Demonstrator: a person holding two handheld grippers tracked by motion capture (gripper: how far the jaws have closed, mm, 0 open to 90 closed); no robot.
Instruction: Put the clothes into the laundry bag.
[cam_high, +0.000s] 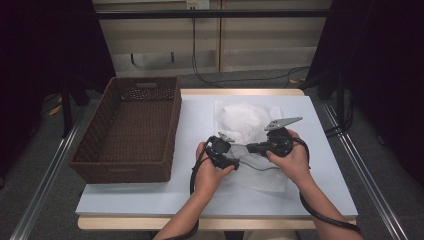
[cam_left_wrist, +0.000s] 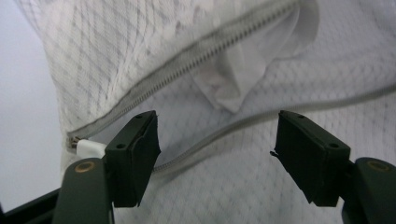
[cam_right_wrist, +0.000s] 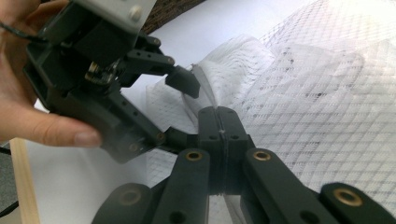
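Note:
A white mesh laundry bag (cam_high: 245, 120) lies in the middle of the white table (cam_high: 200, 190). In the left gripper view its grey zipper (cam_left_wrist: 187, 70) runs open, with white cloth (cam_left_wrist: 247, 70) showing inside and a white zipper pull (cam_left_wrist: 88, 148) beside one jaw. My left gripper (cam_left_wrist: 219, 156) is open over the mesh near the zipper's end; the high view has the left gripper (cam_high: 231, 152) at the bag's near edge. My right gripper (cam_right_wrist: 218, 116) is shut on a fold of the mesh. Right next to it is the left gripper (cam_right_wrist: 184, 109).
A dark brown wicker basket (cam_high: 132, 127) stands empty on the table's left side, close to the bag. A person's hands (cam_high: 210, 172) hold both grippers, with cables trailing toward the front edge. Bare table lies right of the bag and in front of it.

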